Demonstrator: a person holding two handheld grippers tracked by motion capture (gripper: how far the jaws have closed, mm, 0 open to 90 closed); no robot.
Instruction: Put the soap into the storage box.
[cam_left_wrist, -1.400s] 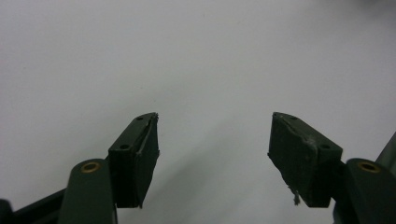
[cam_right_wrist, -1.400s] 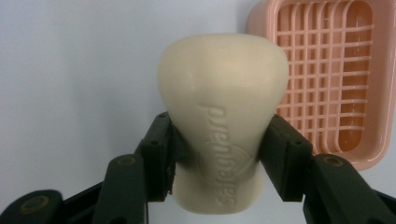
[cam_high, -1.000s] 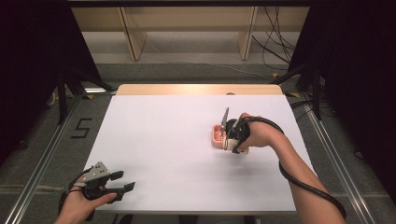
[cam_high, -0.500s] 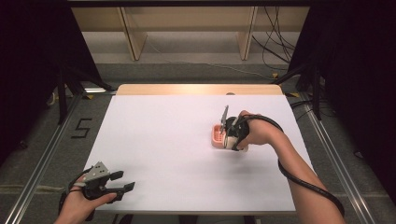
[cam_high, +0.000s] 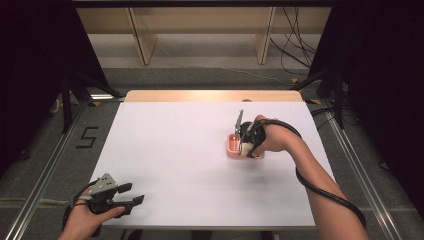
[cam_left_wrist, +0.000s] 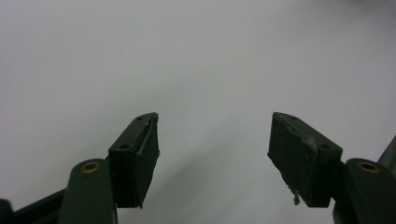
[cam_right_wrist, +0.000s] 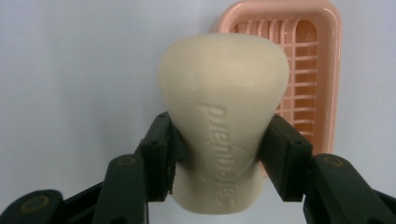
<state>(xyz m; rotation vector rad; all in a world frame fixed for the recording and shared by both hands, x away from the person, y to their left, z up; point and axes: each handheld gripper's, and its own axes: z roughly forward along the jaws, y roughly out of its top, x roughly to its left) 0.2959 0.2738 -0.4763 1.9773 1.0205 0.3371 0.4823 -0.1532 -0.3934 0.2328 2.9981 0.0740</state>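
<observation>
Right gripper (cam_right_wrist: 217, 154) clamped on cream soap bar (cam_right_wrist: 223, 116), one jaw on each long side, pads pressed into bar. "Safeguard" embossed on bar face, reading along jaw axis. Bar held over near edge of pink soap dish (cam_right_wrist: 306, 79), covering dish's left part in right gripper view; slatted dish floor exposed beyond bar. Contact between bar and dish: cannot tell.

High view: soap dish (cam_high: 233, 147) on white table (cam_high: 175, 150), right of centre. Right gripper (cam_high: 246, 144) directly at dish, pale bar just visible below it at dish's near-right edge. Right hand (cam_high: 272, 137) just right of dish, wrapped round gripper body, black cable (cam_high: 320, 187) looping along forearm toward near table edge.

Left gripper (cam_high: 125, 196) well apart from dish, at near-left corner of table, grey three-cornered plate on top, held by left hand (cam_high: 87, 217). Jaws spread wide, nothing between. Left gripper view: left gripper (cam_left_wrist: 212, 154) over bare white tabletop, jaws wide apart, pad on right-side jaw chipped and frayed at edge.
</observation>
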